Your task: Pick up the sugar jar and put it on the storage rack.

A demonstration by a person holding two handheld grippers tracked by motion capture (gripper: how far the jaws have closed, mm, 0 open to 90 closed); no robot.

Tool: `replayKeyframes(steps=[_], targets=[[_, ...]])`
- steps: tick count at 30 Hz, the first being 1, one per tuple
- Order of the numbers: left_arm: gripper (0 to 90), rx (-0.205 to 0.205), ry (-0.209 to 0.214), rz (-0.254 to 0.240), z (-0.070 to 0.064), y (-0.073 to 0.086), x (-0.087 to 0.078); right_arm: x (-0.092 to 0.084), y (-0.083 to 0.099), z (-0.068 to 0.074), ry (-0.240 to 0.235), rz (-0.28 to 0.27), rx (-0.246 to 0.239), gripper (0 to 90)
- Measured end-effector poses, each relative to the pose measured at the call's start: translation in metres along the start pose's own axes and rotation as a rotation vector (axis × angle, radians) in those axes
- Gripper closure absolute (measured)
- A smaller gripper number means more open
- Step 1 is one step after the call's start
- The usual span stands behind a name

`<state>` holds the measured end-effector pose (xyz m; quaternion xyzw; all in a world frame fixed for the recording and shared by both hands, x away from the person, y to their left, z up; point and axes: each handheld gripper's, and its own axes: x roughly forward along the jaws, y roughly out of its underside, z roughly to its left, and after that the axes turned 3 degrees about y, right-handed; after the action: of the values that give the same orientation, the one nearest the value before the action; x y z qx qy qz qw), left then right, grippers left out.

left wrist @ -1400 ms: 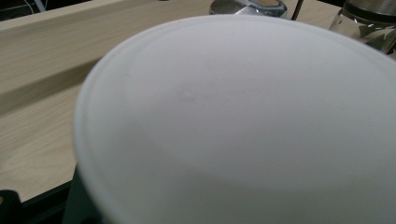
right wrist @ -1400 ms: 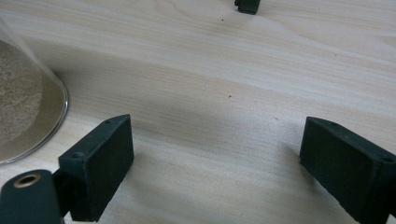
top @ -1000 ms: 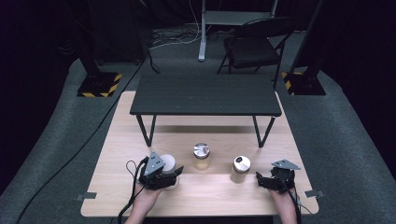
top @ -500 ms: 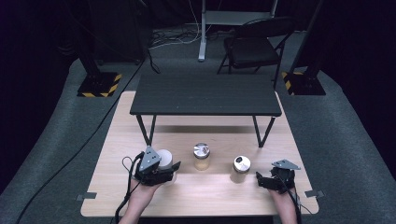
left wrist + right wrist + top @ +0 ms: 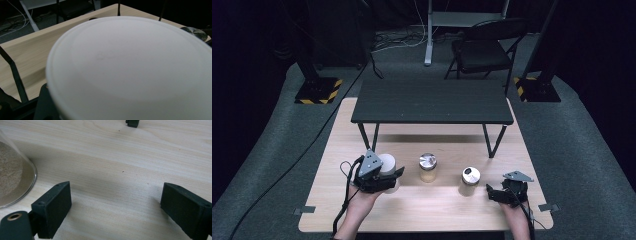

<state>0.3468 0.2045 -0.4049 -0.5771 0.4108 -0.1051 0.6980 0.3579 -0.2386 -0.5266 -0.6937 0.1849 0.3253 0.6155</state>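
Note:
My left gripper [image 5: 382, 179] is shut on a white-lidded jar [image 5: 387, 163], held a little above the wooden table [image 5: 432, 212] at its front left. In the left gripper view the jar's white lid [image 5: 130, 67] is close to the camera and hides most of the jaws. A silver-lidded jar [image 5: 428, 168] with pale contents stands at the middle front, its lid [image 5: 195, 32] showing past the white one. A second silver-lidded jar [image 5: 470, 180] stands to its right. My right gripper [image 5: 491, 193] [image 5: 115, 202] rests open on the table just right of that jar [image 5: 12, 182], nothing between its jaws.
A low black table [image 5: 432, 102] on thin legs stands across the back half of the wooden table. Behind it on the floor are a folding chair [image 5: 484, 47], cables and two stands with striped bases [image 5: 318, 90].
My left gripper has risen with the white-lidded jar in it and drifted slightly toward the middle. The right gripper has stayed put.

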Motion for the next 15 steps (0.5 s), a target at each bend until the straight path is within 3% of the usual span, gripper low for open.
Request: replayKeyframes(steps=[15], targets=[[36.6, -0.001, 0.002, -0.002, 0.008, -0.022, -0.007, 0.0, 0.0, 0.0, 0.0, 0.0, 0.0, 8.9]])
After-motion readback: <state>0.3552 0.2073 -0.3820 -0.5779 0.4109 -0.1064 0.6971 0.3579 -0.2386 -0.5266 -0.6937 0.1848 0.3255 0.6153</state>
